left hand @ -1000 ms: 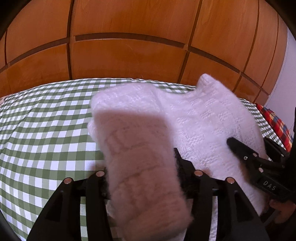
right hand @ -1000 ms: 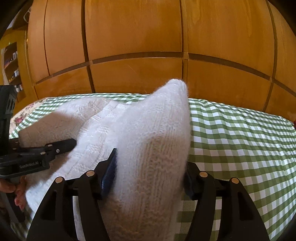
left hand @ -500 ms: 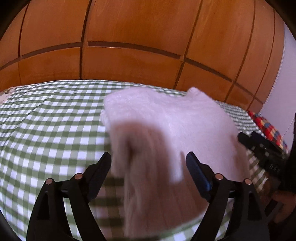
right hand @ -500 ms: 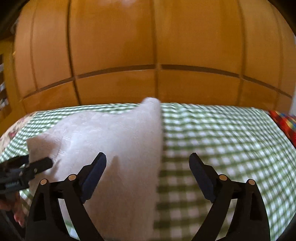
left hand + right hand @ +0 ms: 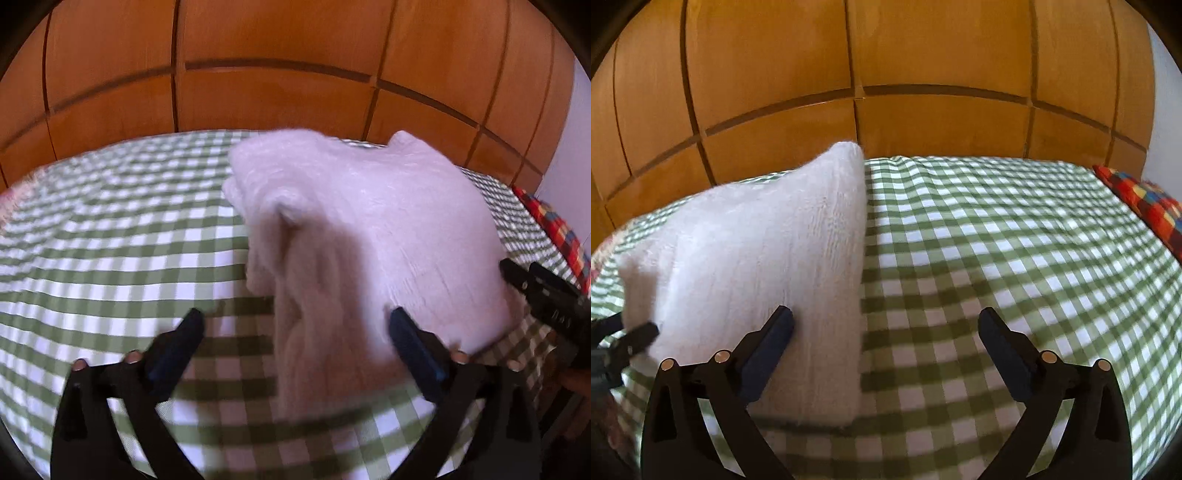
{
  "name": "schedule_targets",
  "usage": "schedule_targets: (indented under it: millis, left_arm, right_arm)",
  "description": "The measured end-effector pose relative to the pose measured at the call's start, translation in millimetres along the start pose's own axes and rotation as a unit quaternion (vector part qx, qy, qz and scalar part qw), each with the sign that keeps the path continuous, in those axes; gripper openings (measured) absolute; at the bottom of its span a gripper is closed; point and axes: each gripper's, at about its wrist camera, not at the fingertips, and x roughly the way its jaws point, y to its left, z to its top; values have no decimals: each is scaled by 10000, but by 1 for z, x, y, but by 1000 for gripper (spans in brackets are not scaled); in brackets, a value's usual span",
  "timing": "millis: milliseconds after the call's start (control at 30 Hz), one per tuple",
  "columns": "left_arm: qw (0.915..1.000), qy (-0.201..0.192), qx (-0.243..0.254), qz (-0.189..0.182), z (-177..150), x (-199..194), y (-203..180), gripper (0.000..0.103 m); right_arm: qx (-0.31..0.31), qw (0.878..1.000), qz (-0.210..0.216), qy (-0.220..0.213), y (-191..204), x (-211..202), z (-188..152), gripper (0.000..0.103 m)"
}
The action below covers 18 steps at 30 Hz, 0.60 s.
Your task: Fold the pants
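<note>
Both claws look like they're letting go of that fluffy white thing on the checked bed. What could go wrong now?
1. The left gripper is opening with the white knit pants between its fingers, fabric draped near one fingertip; fuzzy knit might snag as it withdraws.
2. The fold looks bulky and uneven, so it may slump open.
3. The right gripper, also opening, has one finger over the pants' edge and could drag it along the green checked bedcover.

Green-and-white checked bedspread [image 5: 997, 258], wooden panelled wall [image 5: 886, 55] behind, multicoloured patchwork cloth [image 5: 1145, 206] at edge
</note>
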Motion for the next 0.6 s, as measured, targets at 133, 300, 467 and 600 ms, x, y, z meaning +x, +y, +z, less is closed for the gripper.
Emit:
schedule_targets:
  millis: [133, 300, 467, 600]
  left_arm:
    - [9980, -500, 298, 237, -11, -32, -13, 101]
    - [9970, -673, 204, 333, -25, -58, -19, 101]
    - [9943, -531, 20, 924, -36, -72, -19, 101]
    - [9939, -562, -72, 948, -45, -90, -18, 101]
  right_arm:
    - [90, 9997, 221, 55, 6, -21, -7, 99]
    - [-170, 9995, 281, 12, 21, -49, -21, 99]
    - [-264, 9989, 335, -168, 31, -76, -31, 99]
    - [-342, 9980, 390, -359, 37, -97, -37, 99]
